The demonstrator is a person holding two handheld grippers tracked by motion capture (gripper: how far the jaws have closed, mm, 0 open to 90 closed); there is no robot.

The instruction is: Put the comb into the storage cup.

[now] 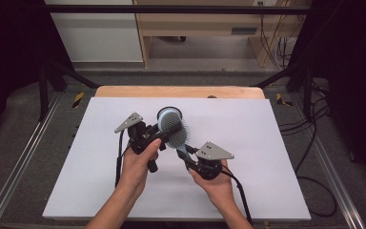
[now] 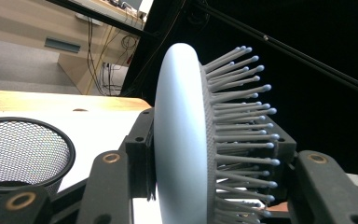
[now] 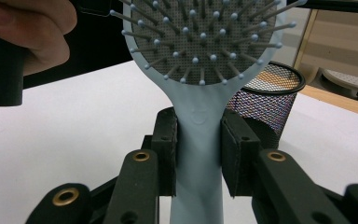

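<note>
- At centre frame of the high view, a pale blue paddle hairbrush point(image 1: 175, 131) is held above the white counter point(image 1: 267, 143), just in front of a black mesh cup point(image 1: 164, 112).
- Right gripper point(image 3: 198, 154) has its fingers clamped on the handle neck; left gripper point(image 2: 214, 154) grips the head across back and bristles.
- Likely light and rigid, smooth plastic; the handle looks the surest hold.

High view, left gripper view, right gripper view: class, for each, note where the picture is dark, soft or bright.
High view: side margins fall nearly black, the white table sheet evenly lit with soft shadows. Left gripper view: the pale blue paddle hairbrush is sharp against a black background; the far room looks soft. Right gripper view: brush bristles crisp, the black mesh cup shows colour moiré, a person's fingers blur at the corner.
</note>
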